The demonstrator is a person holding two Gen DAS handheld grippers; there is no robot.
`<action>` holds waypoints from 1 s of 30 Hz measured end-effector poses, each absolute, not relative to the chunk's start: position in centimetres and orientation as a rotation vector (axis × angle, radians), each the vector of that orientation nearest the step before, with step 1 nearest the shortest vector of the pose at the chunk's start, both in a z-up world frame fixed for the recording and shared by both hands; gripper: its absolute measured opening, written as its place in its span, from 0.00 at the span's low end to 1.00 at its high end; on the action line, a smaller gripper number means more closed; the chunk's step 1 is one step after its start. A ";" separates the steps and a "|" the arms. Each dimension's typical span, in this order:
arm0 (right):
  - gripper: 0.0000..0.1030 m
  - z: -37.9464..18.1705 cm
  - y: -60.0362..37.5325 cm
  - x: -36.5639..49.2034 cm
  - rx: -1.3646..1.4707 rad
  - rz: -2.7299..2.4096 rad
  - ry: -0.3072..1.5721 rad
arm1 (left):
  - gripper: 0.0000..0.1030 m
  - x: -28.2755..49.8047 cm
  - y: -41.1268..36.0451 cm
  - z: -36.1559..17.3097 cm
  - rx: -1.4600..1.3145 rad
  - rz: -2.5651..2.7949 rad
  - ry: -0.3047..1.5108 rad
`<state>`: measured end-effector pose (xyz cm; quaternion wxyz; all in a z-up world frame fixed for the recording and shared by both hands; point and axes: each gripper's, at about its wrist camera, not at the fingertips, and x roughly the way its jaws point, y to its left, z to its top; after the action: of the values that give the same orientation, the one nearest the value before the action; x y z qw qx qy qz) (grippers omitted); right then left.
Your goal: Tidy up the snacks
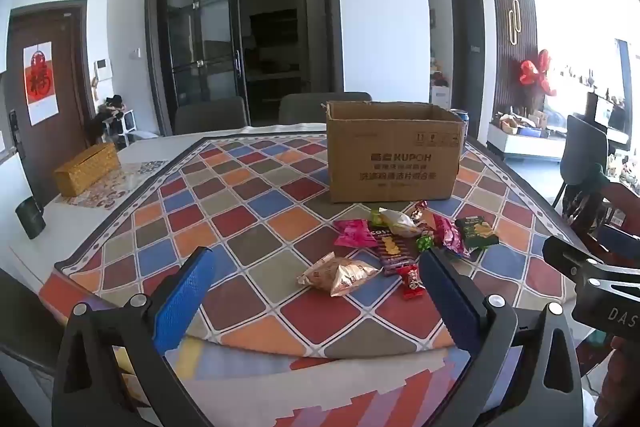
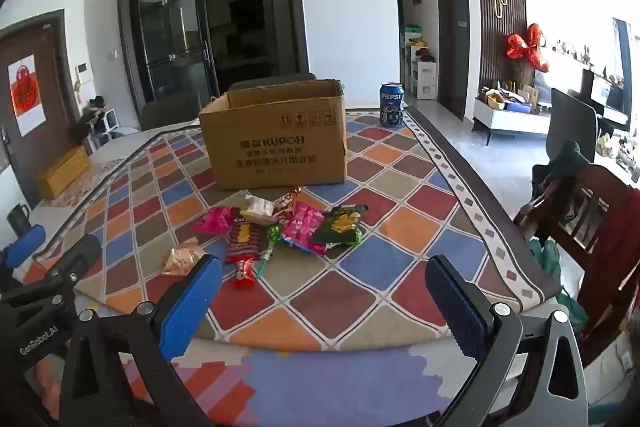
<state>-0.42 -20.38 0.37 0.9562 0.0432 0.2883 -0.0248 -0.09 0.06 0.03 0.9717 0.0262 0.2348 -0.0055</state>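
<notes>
An open cardboard box [image 1: 394, 151] [image 2: 276, 143] stands on the checkered tablecloth. In front of it lies a loose pile of snack packets: a gold bag [image 1: 340, 275] [image 2: 182, 259], pink packets [image 1: 354, 233] [image 2: 304, 227], a green chip bag [image 1: 476, 231] [image 2: 340, 225], a dark brown cookie pack [image 1: 394, 251] [image 2: 244, 241], a small red candy [image 1: 412, 281] [image 2: 243, 271] and a green lollipop [image 2: 272, 237]. My left gripper [image 1: 316, 263] hangs open just short of the gold bag, nothing between its fingers. My right gripper [image 2: 324, 271] is open over bare cloth to the right of the pile.
A blue Pepsi can [image 2: 391, 105] stands behind the box at the right. A golden tissue box [image 1: 86, 169] and a dark mug [image 1: 30, 217] sit on the table's left end. Grey chairs [image 1: 210, 115] line the far side; a red wooden chair [image 2: 588, 211] is at the right.
</notes>
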 end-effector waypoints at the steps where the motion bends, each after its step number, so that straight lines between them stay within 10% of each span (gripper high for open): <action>1: 1.00 0.4 -20.3 -0.4 0.081 -0.055 0.583 | 1.00 -0.1 0.1 0.0 0.050 -0.011 0.476; 30: 1.00 0.3 -20.0 -0.4 0.070 -0.052 0.586 | 1.00 -0.3 0.6 0.0 0.037 -0.005 0.474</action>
<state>-0.40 -20.01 0.29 0.9565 0.0344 0.2886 -0.0254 -0.26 0.56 0.02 0.9718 0.0185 0.2350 -0.0023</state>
